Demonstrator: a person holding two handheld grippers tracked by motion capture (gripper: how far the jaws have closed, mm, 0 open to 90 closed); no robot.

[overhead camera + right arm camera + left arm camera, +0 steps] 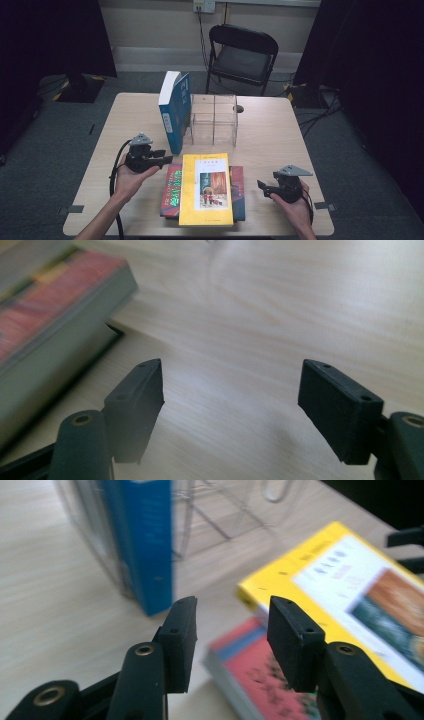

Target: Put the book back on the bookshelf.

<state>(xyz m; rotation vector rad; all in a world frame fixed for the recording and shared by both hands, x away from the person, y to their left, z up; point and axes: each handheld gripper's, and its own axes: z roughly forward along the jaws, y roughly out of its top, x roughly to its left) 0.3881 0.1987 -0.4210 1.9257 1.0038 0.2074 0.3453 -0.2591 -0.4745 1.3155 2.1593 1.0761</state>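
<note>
A yellow book [206,187] lies on top of a red book [171,192] at the table's near middle. Behind them a blue book [175,110] stands on edge, leaning against a clear acrylic rack [214,120]. My left gripper [167,159] is held just left of the stack, jaws open and empty. In the left gripper view it [232,630] points at the red book's corner [265,675], with the yellow book [350,580] beyond and the blue book [145,545] to the left. My right gripper [260,186] hovers right of the stack, open and empty. In its own view it [232,395] faces bare table beside the red book [45,305].
The wooden table [270,135] has bare surface on both sides of the books. A black folding chair [242,55] stands behind the far edge. Cables run on the floor at the right. The rack's compartments [225,515] hold nothing.
</note>
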